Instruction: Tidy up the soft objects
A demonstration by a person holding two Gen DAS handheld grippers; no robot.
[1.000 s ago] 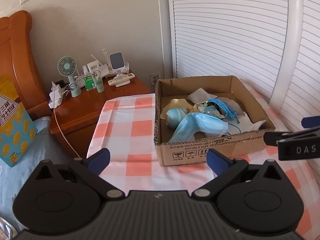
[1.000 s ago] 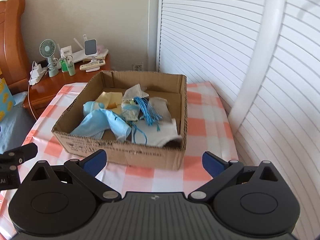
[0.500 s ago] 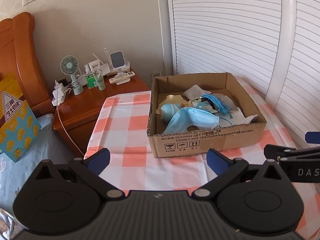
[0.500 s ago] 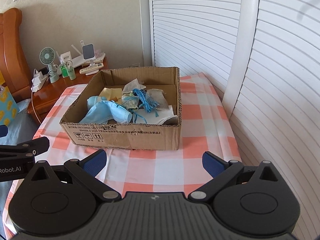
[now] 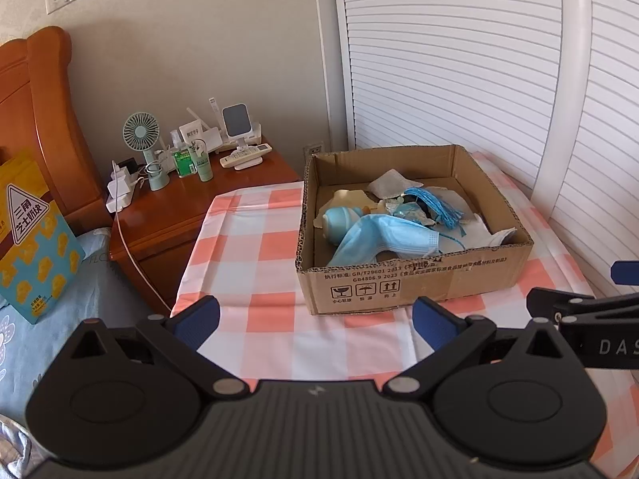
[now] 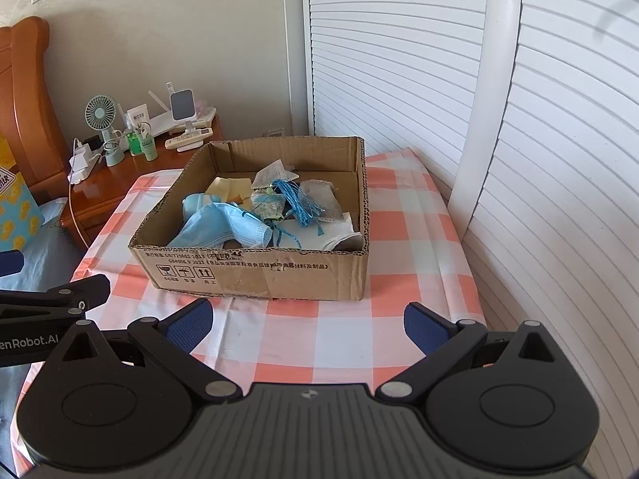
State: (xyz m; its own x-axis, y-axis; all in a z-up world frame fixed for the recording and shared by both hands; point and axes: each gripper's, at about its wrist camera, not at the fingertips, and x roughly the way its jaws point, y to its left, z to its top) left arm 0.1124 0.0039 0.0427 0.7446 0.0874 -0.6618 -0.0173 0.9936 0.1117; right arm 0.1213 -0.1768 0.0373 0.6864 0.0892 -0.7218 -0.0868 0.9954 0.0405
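Note:
A cardboard box [image 5: 411,283] [image 6: 255,275] stands on the checked tablecloth [image 5: 255,239] [image 6: 399,247]. Inside lie a blue face mask [image 5: 383,235] [image 6: 223,227], a blue tassel [image 5: 435,203] [image 6: 299,199], a light blue rolled cloth [image 5: 339,221], a white cloth [image 6: 339,235] and other soft pieces. My left gripper [image 5: 315,321] is open and empty, well in front of the box. My right gripper [image 6: 307,321] is open and empty, also in front of the box. Each gripper shows at the edge of the other's view.
A wooden nightstand [image 5: 171,215] at the left carries a small fan [image 5: 140,135], bottles, a remote and a charger with a white cable. A bed with a yellow and blue bag [image 5: 32,235] lies further left. White louvred doors [image 5: 459,60] stand behind and right.
Both grippers have pulled back and up from the box, which now looks smaller and farther. Both stay open and empty.

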